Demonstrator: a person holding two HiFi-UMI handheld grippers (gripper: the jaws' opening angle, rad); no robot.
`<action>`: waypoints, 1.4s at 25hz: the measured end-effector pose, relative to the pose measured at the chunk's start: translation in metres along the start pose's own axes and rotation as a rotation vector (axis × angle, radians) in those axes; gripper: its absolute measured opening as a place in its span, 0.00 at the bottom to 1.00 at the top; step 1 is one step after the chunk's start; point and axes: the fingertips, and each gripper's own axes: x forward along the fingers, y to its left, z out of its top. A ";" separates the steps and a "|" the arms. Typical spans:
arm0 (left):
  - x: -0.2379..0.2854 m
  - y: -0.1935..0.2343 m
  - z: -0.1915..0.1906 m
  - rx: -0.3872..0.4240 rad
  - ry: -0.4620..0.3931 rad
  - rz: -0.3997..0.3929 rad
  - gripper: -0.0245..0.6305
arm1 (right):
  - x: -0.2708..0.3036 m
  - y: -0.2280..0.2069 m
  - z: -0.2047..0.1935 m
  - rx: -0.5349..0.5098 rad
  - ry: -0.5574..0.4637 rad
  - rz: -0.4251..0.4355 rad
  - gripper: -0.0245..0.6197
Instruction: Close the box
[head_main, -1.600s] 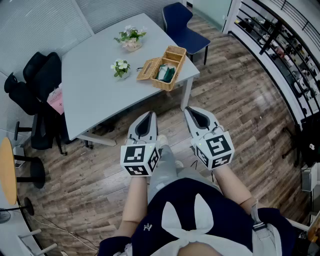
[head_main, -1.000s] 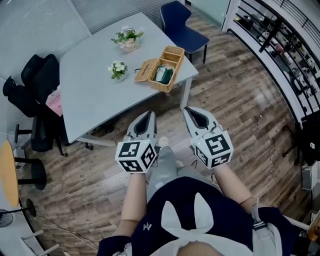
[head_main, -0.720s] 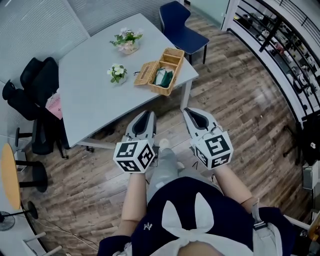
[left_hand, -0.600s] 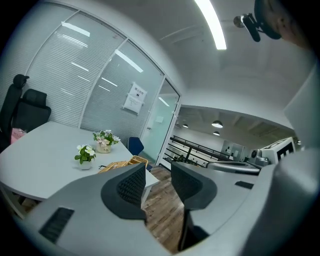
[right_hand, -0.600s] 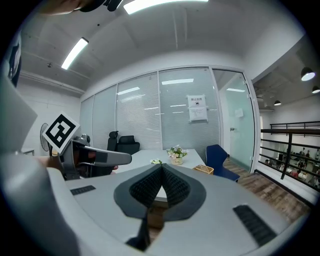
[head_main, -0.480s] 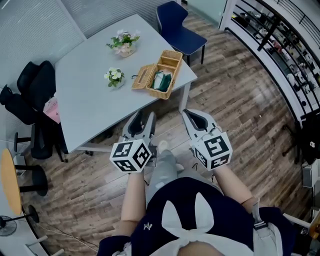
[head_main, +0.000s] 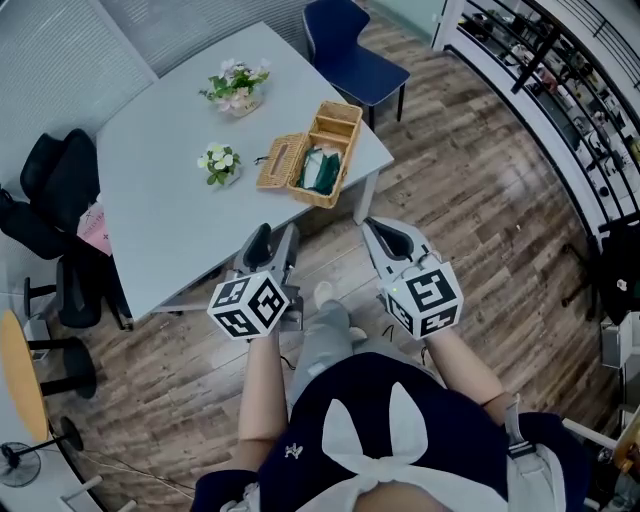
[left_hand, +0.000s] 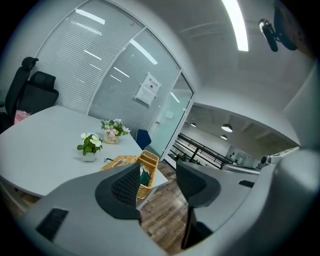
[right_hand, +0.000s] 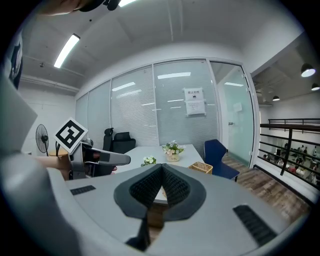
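Observation:
A wicker box (head_main: 322, 160) stands open near the table's (head_main: 160, 210) front corner, its lid (head_main: 276, 162) folded out flat to the left and dark green things inside. Both grippers hang in the air short of the table, apart from the box. My left gripper (head_main: 272, 238) has just been opening and is open with nothing between its jaws; in the left gripper view the box (left_hand: 145, 169) shows through the gap of the left gripper (left_hand: 157, 176). My right gripper (head_main: 386, 232) is shut on nothing. In the right gripper view the right gripper (right_hand: 161, 186) points toward the box (right_hand: 203, 168).
Two small flower pots (head_main: 218, 163) (head_main: 236, 88) stand on the table behind the box. A blue chair (head_main: 350, 45) is beyond the table's corner, black office chairs (head_main: 45, 200) at its left. Dark shelving (head_main: 560, 80) runs along the right over the wooden floor.
The left gripper's jaws have spread from shut to wide apart. Both grippers have moved closer to the table, and the box shows larger in the left gripper view.

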 end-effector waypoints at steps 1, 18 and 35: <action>0.004 0.004 0.000 -0.009 0.008 0.001 0.37 | 0.004 -0.002 0.000 0.002 0.002 0.000 0.05; 0.063 0.072 -0.003 -0.181 0.099 0.014 0.39 | 0.065 -0.032 0.006 0.023 0.036 -0.034 0.05; 0.118 0.137 -0.025 -0.410 0.205 0.002 0.39 | 0.121 -0.050 0.011 0.039 0.066 -0.071 0.05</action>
